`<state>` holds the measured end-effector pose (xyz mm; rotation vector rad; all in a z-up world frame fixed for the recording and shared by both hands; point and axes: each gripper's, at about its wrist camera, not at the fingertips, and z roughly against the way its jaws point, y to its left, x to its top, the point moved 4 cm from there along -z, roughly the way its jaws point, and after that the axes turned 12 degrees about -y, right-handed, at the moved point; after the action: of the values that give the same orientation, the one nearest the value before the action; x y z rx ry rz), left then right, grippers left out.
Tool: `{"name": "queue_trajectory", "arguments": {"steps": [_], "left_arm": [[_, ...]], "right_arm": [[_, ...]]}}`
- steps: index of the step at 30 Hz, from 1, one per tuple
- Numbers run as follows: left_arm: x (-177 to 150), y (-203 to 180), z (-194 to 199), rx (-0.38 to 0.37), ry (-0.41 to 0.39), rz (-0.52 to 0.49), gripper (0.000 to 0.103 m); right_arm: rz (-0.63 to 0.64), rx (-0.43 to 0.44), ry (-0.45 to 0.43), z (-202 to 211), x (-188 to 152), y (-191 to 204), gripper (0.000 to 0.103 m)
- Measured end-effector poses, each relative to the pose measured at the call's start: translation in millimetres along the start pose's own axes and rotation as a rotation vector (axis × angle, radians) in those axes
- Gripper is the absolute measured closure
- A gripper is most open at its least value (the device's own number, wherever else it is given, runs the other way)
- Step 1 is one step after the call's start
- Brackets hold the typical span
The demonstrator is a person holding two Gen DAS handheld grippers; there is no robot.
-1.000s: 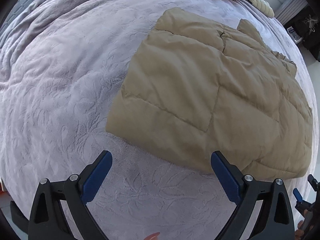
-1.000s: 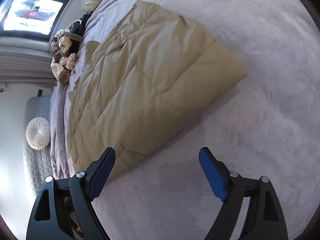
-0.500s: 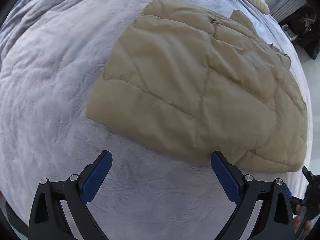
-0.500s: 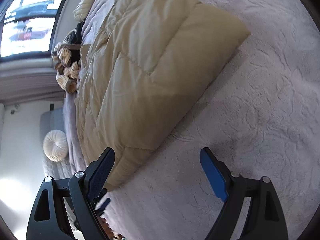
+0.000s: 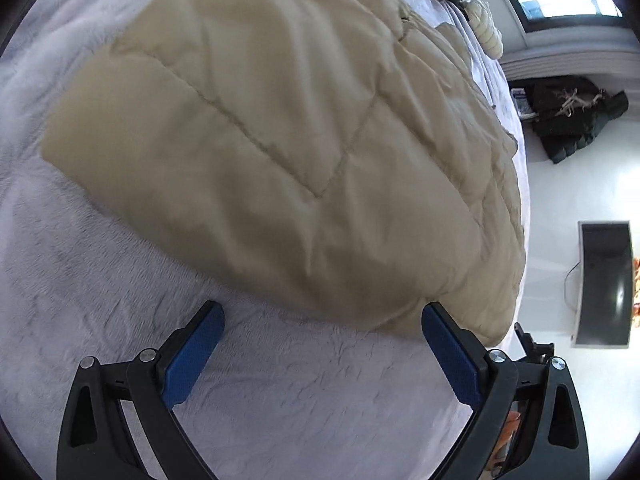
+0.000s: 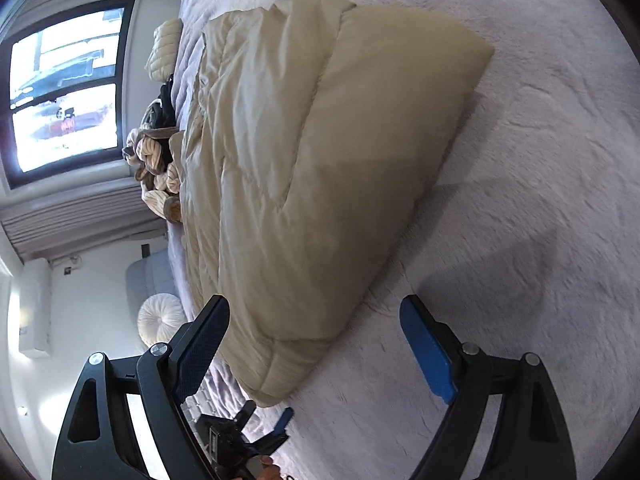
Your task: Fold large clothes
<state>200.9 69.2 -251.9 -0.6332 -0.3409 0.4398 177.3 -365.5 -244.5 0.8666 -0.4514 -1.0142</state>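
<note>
Since the earlier frames both my grippers have dropped closer to the bed and tipped forward, so the tan quilted jacket (image 5: 288, 140) now fills far more of each view and its near hem sits right at my fingertips. My left gripper (image 5: 322, 322) has its blue-padded fingers (image 5: 192, 354) spread wide with nothing between them; the right-hand finger's tip is just beside the jacket's near edge, and I cannot tell whether it touches the fabric. My right gripper (image 6: 314, 316) is spread wide as well, empty, with the jacket's lower corner (image 6: 276, 376) lying in the gap between its fingers but not pinched by either pad.

The jacket lies flat on the pale lilac plush bedspread (image 5: 280, 392), already doubled over on itself, its stitched panels facing up. In the right wrist view its far folded corner (image 6: 476, 52) points out across the bedspread. Beyond the jacket, at the far side of the bed, I see a heap of cream and brown knitted items (image 6: 158, 168) under a window (image 6: 68, 88), and a round white cushion (image 6: 160, 320) against the wall. The left wrist view shows a dark screen (image 5: 606, 284) on the white wall and dark clothing (image 5: 568, 120) piled off the bed.
</note>
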Motion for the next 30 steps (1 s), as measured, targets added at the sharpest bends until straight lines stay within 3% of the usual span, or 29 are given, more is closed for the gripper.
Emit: {"name": "queue_trajectory", "arguments": {"steps": [9, 19, 20, 21, 23, 25, 28, 30], "left_arm": [[32, 4, -16, -0.068, -0.090, 0.024, 0.004], [47, 7, -30, -0.039, -0.165, 0.069, 0.002], [46, 6, -28, -0.031, -0.176, 0.057, 0.012], [46, 3, -24, -0.030, -0.187, 0.035, 0.037], [46, -3, -18, -0.093, -0.177, 0.014, 0.067], [48, -10, -10, -0.102, -0.188, -0.031, 0.077], [49, -22, 5, -0.124, -0.199, -0.103, 0.084], [48, -26, 17, -0.150, -0.206, -0.124, 0.086]], "right_arm": [[0.001, 0.078, 0.049, -35, 14, 4, 0.014], [0.071, 0.062, 0.044, -60, 19, 11, 0.013], [0.069, 0.060, 0.044, -59, 19, 11, 0.013], [0.066, 0.058, 0.046, -58, 19, 11, 0.013], [0.054, 0.044, 0.051, -54, 18, 10, 0.018], [0.045, 0.034, 0.062, -51, 17, 9, 0.044], [0.028, 0.064, 0.063, -43, 16, 11, 0.071], [0.038, 0.086, 0.054, -35, 13, 15, 0.079]]}}
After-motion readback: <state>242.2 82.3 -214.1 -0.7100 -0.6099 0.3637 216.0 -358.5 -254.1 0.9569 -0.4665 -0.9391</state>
